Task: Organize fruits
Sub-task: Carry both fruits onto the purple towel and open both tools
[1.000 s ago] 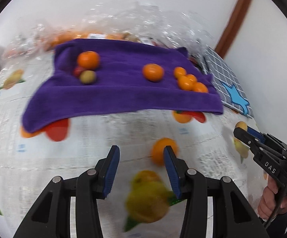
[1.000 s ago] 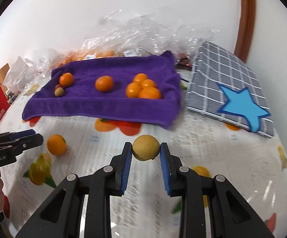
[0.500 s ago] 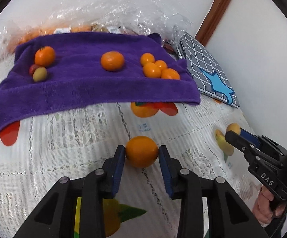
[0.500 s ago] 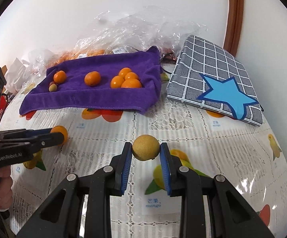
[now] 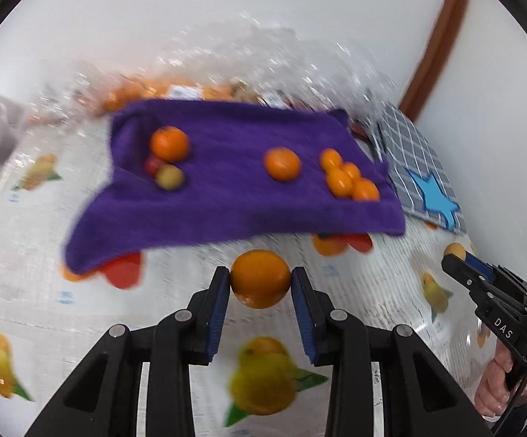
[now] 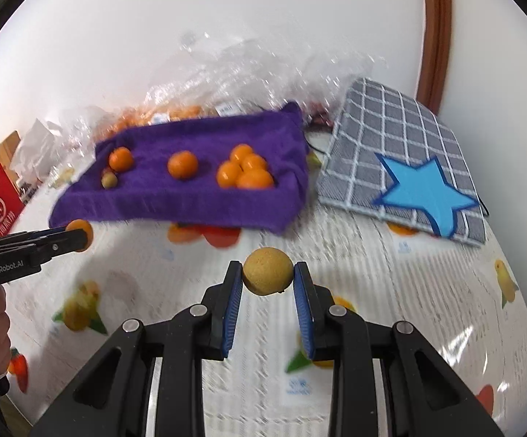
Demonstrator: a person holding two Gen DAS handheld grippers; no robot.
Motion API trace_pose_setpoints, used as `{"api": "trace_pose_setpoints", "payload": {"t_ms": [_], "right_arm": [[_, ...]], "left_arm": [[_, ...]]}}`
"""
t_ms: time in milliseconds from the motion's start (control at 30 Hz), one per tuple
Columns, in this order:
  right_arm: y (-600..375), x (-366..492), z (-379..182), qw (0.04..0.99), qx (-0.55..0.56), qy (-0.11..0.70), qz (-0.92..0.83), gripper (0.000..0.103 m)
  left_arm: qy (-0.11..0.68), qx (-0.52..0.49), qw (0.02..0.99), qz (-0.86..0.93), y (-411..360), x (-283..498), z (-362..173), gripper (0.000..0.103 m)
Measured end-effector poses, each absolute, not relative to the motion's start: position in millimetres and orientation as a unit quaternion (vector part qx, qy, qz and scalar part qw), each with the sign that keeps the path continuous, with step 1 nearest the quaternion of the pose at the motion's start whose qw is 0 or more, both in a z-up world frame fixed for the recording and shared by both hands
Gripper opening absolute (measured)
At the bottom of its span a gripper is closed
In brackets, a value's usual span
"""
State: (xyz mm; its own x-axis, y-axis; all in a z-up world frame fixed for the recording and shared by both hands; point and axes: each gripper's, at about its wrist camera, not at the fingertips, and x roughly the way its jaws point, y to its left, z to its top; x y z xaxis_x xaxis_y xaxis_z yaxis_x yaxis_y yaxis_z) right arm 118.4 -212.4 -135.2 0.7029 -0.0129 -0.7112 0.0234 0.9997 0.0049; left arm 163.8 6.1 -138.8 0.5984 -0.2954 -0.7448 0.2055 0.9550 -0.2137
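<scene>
Since a moment ago we have lifted the orange (image 5: 260,278) off the fruit-print tablecloth (image 5: 37,276), and our left gripper (image 5: 260,284) now carries it just short of the purple towel's (image 5: 227,196) near edge, its blue pads clenched on the fruit's two sides. Our right gripper (image 6: 267,276) still grasps the yellow-brown fruit (image 6: 267,271) between its pads, and it too has come closer to the towel, near the towel's front right corner.

On the towel we see a lone orange (image 5: 282,164) near the middle, a tight cluster of small oranges (image 5: 347,180) toward the towel's right end, and at its left end another orange (image 5: 169,144) touching a small greenish fruit (image 5: 169,177), with something red just behind that; blur keeps us from naming it. Right of the towel lies a grey checked mat (image 6: 401,145) bearing a blue star. Behind the towel sit crumpled clear plastic bags (image 6: 248,69) with more oranges inside.
</scene>
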Motion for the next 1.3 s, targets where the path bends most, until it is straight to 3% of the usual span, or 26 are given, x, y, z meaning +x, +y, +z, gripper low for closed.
{"api": "trace_pose_setpoints", "payload": {"t_ms": [500,1300], "right_arm": [[-166,180,-92,0.936,0.001,0.35,0.03,0.028],[-141,268,-162,0.914,-0.005,0.401,0.064,0.028]], "left_arm": [[0.398,-0.064,0.909,-0.107,44,216,-99,0.033],[0.43,-0.056,0.893,-0.123,38,316,-156,0.033]]}}
